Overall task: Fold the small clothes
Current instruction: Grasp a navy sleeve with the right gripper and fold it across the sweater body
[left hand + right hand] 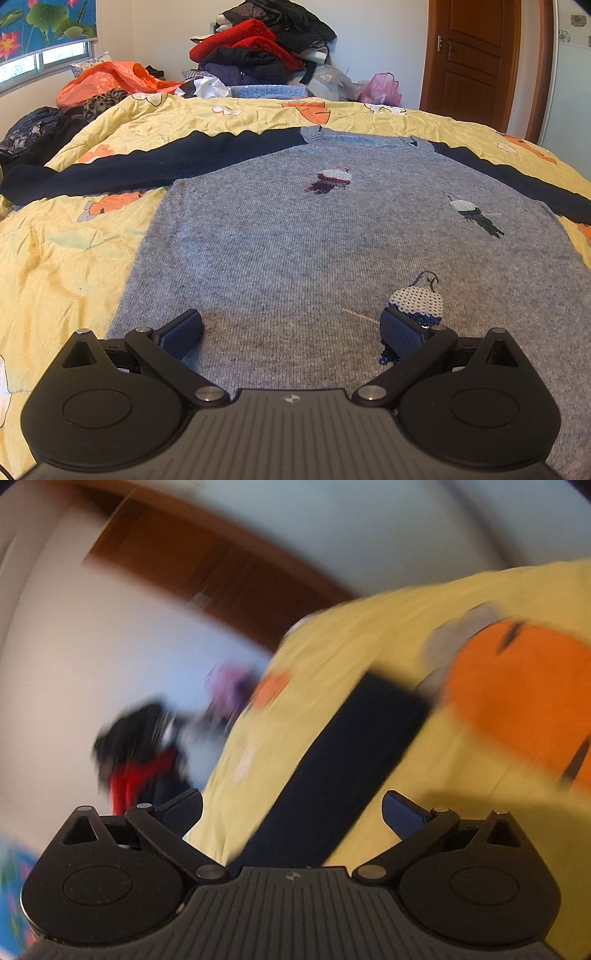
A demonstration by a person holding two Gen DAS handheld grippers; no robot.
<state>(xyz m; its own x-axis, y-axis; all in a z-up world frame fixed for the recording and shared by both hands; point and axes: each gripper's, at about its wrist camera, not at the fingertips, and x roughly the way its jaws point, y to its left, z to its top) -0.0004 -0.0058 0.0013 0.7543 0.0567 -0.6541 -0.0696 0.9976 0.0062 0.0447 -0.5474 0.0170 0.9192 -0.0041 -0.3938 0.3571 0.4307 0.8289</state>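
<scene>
A grey knit sweater (295,240) with navy sleeves and beaded bird patches lies flat, face up, on the yellow quilt (66,258). Its left sleeve (129,166) stretches out to the left; the right sleeve (517,177) runs off right. My left gripper (291,332) is open, low over the sweater's lower part, with nothing between the fingers. In the blurred right wrist view, my right gripper (291,812) is open above a navy sleeve (343,768) that runs between the fingers on the quilt (369,646). It grips nothing.
A pile of red, black and blue clothes (258,48) stands behind the bed. An orange bag (107,81) and dark clothes (33,133) lie at the left. A pink bag (380,88) and a brown door (472,62) are at the right.
</scene>
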